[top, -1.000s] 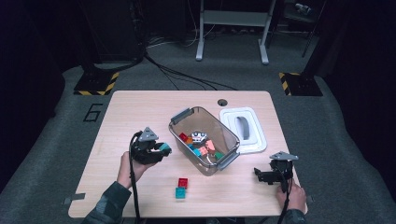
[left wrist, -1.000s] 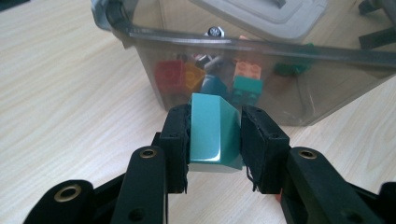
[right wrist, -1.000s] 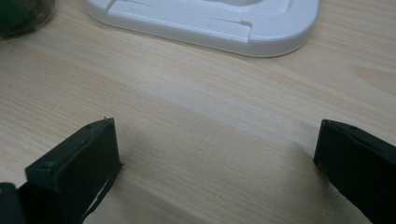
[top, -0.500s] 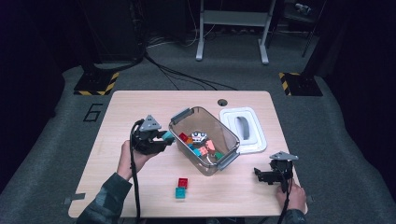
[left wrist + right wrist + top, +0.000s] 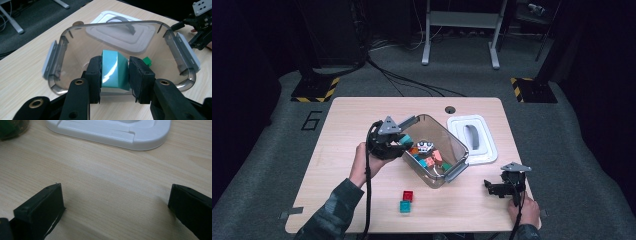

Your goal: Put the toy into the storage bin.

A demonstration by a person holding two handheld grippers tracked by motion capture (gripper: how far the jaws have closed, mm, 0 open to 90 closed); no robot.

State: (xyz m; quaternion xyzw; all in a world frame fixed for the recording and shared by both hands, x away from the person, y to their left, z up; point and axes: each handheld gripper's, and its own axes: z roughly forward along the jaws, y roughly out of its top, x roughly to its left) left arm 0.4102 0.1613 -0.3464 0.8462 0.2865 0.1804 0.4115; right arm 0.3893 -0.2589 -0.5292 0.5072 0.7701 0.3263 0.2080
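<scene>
Left gripper [image 5: 115,75] pinches a teal block [image 5: 113,71] over the clear bin [image 5: 452,172], while at four o'clock the right gripper [image 5: 504,187], jaws wide and empty, faces the white lid [image 5: 112,130].

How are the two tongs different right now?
The left tongs are shut on a teal block; the right tongs are open and hold nothing. The left tongs are held up at the rim of the clear box; the right tongs sit low near the table, next to the white lid. Both have black jaws, and a hand holds each one.
</scene>
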